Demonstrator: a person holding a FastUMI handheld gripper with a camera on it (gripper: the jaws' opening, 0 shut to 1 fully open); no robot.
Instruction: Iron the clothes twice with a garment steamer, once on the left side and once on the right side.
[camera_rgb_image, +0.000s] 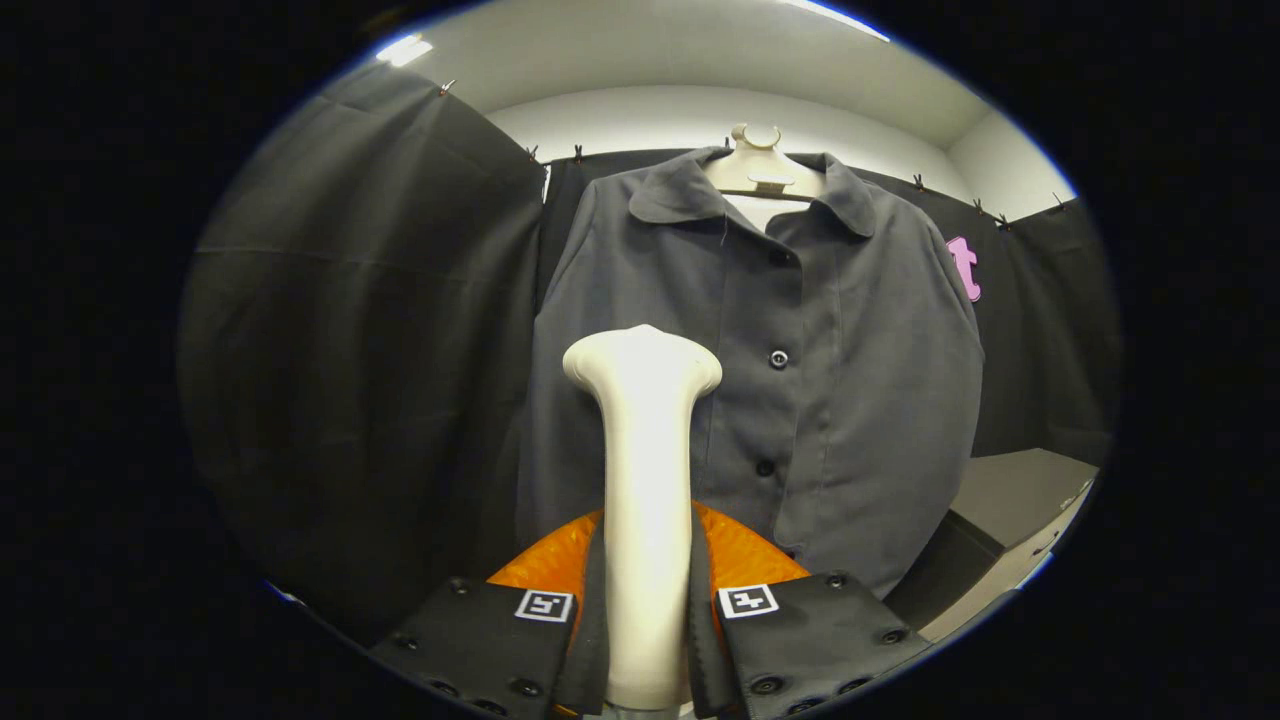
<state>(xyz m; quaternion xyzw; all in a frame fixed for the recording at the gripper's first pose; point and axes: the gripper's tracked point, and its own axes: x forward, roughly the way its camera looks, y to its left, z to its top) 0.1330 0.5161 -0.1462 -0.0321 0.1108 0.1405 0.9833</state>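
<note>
- The gripper was seen closed on the white handle of the garment steamer, one finger pressed against each side of it
- The steamer was held upright between the fingers, its flared head raised toward twelve o'clock from them
- The steamer head was seen in front of the dark grey shirt, over the panel at nine o'clock from the button placket; whether the head touched the cloth could not be told
- The shirt was hung, buttoned, on a pale hanger straight beyond the fingers, collar at the top
- The black booth curtain was draped behind and at nine o'clock from the shirt
- A grey box-like surface was seen at four o'clock from the shirt, near its hem
</note>
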